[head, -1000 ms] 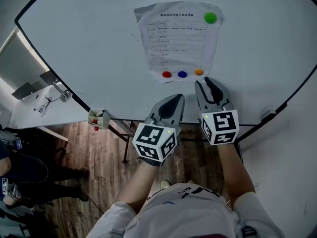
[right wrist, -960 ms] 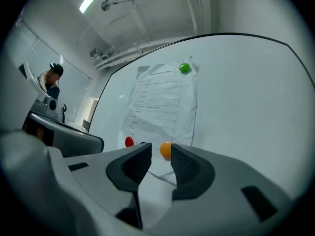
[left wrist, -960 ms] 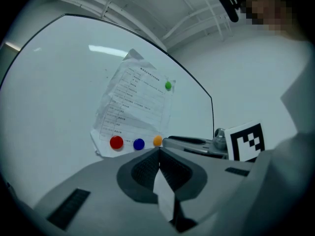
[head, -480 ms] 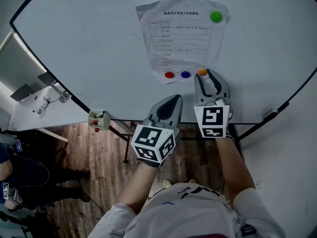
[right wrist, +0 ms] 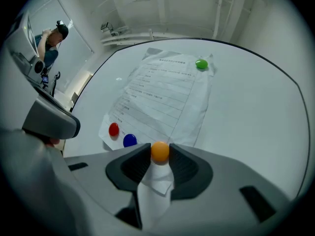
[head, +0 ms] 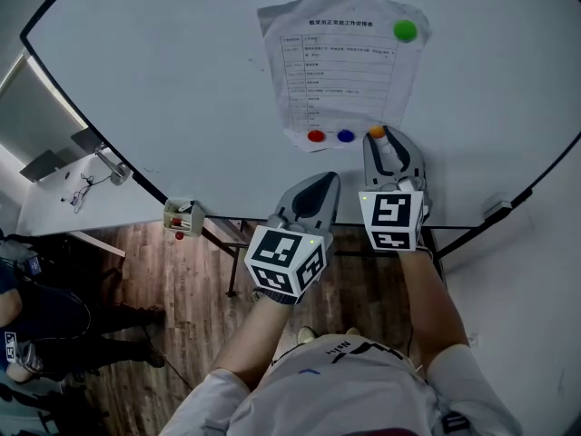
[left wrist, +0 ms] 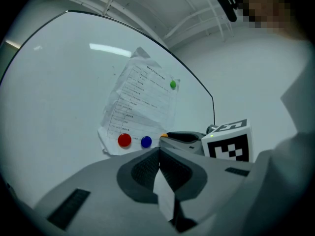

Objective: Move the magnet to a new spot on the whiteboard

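Observation:
A printed sheet (head: 340,62) is pinned to the whiteboard (head: 182,89) by a green magnet (head: 405,31) at its top and a red (head: 316,136), a blue (head: 345,136) and an orange magnet (head: 376,132) along its bottom. My right gripper (head: 388,139) is at the sheet's lower right corner. Its jaws are closing, and the orange magnet (right wrist: 160,151) sits between the tips, touching both. It still lies against the paper. My left gripper (head: 327,182) hangs just below the board's lower edge, shut and empty, with its jaws pressed together (left wrist: 158,154).
A small holder with markers (head: 180,216) hangs at the board's lower edge on the left. Below is wooden floor (head: 182,280), with a person (head: 36,325) standing at the far left. A white desk (head: 64,198) stands beside the board.
My right gripper has moved up to the sheet's lower corner and its jaws now flank the orange magnet. The left gripper has barely moved.

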`<move>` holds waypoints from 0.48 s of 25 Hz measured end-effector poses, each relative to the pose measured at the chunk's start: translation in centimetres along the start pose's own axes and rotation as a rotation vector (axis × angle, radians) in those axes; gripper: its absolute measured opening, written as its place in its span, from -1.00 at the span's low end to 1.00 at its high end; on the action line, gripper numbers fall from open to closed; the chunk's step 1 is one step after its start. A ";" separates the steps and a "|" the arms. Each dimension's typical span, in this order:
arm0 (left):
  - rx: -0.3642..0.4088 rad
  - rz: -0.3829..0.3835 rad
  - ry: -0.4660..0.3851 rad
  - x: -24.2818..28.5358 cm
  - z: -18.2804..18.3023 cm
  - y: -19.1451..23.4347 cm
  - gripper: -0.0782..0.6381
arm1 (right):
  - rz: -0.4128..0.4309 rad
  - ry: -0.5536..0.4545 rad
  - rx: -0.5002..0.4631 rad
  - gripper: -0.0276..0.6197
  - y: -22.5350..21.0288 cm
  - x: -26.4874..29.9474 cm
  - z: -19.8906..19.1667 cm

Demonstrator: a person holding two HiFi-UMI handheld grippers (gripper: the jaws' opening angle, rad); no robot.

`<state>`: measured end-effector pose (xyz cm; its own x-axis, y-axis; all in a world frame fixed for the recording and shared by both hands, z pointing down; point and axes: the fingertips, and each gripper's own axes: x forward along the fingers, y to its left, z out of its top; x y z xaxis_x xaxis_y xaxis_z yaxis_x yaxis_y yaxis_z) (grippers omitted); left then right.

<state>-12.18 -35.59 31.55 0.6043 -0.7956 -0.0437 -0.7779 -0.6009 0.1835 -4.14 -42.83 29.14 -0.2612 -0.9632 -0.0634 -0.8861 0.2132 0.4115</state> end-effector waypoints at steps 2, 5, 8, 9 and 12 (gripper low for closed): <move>0.001 -0.001 0.001 0.0 -0.1 -0.2 -0.75 | 0.008 -0.008 0.008 -0.53 0.0 0.0 0.2; 0.002 -0.004 0.001 0.1 -0.1 -0.5 -0.75 | 0.011 -0.010 0.023 -0.54 -0.4 -0.2 0.2; 0.001 -0.006 0.002 0.1 -0.2 -0.8 -0.75 | 0.019 -0.022 0.041 -0.54 -0.6 -0.7 0.6; 0.001 -0.007 0.003 0.2 -0.2 -0.9 -0.75 | 0.026 -0.026 0.048 -0.54 -0.7 -0.9 0.7; 0.004 -0.018 0.004 0.3 -0.4 -1.7 -0.75 | 0.040 -0.031 0.072 -0.54 -0.9 -2.0 0.9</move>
<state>-10.59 -34.78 31.57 0.6190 -0.7842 -0.0430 -0.7675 -0.6156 0.1789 -3.15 -41.00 28.03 -0.3076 -0.9484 -0.0767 -0.8997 0.2636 0.3479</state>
